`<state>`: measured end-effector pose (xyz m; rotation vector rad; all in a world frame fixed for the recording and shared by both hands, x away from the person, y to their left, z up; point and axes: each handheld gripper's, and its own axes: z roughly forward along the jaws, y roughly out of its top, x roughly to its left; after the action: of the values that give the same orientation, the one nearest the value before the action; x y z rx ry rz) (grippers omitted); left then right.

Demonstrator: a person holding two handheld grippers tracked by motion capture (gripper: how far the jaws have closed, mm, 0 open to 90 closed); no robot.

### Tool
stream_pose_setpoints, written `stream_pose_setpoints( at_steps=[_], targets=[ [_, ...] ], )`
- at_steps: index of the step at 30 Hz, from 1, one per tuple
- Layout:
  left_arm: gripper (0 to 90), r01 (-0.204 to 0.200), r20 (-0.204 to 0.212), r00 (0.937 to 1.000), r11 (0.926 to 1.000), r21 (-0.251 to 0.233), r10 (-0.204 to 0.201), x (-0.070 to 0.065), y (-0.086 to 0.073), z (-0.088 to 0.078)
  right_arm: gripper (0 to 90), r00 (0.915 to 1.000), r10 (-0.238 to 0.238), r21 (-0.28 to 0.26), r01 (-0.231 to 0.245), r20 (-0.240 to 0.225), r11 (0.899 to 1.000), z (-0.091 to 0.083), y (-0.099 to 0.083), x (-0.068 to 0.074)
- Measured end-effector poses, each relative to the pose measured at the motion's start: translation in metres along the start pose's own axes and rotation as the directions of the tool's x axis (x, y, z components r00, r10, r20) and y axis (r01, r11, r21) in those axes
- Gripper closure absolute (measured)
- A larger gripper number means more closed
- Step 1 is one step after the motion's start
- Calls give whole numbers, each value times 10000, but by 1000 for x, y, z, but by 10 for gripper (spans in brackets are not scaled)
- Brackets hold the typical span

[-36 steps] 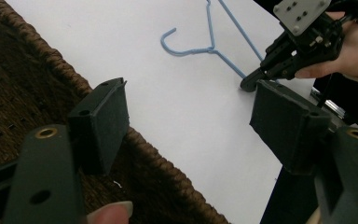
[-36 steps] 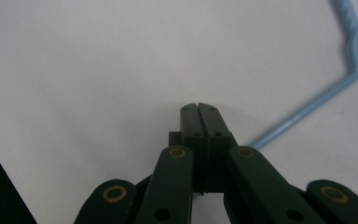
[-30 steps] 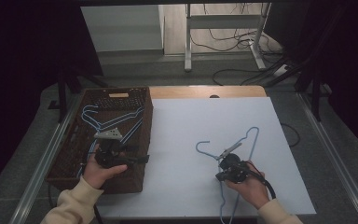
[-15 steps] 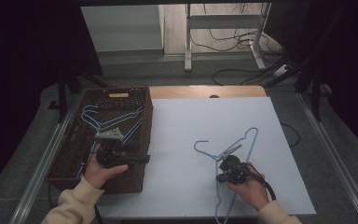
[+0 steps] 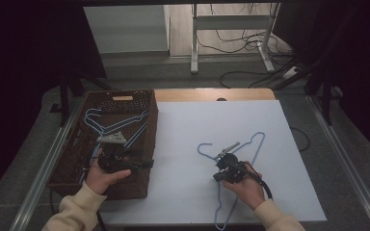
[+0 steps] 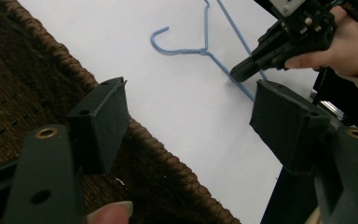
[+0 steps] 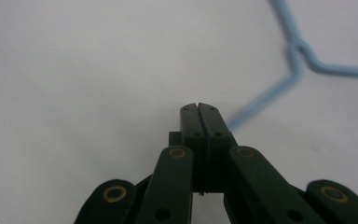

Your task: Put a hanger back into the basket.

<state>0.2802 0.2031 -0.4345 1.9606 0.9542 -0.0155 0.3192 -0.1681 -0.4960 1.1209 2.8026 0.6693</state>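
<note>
I keep my right gripper (image 5: 223, 163) clamped shut on the blue hanger (image 5: 241, 159) lying on the white mat right of the wicker basket (image 5: 125, 187), so it drags flat, while my left gripper (image 5: 125, 161) hovers wide open and empty over that basket.

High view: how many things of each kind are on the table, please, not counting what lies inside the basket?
Blue hanger: 1
Woven basket: 1
Gripper: 2, left gripper and right gripper
Total: 4
</note>
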Motion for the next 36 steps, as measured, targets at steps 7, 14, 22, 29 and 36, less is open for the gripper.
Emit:
stream_pose_setpoints(
  at_steps=[7,14,22,29,36],
  targets=[
    [276,-12,-43,10000,10000,9,12,-1,0,0,898,9968,645,38,-644,-478,9979,0,-18,-9],
    [276,-74,-12,10000,10000,33,74,-2,2,1,898,9944,807,-118,-817,-685,9966,5,-12,-5],
    [276,-118,20,9999,9999,26,118,-2,2,1,898,9948,623,-354,-653,-811,9972,17,5,3],
    [275,-57,-14,10000,10000,27,57,-1,2,1,898,9947,457,-615,-515,-923,9968,29,24,8],
    [276,-84,-4,10000,10000,24,84,-2,1,1,897,9948,270,-879,-358,-986,9955,35,41,10]
  ],
)
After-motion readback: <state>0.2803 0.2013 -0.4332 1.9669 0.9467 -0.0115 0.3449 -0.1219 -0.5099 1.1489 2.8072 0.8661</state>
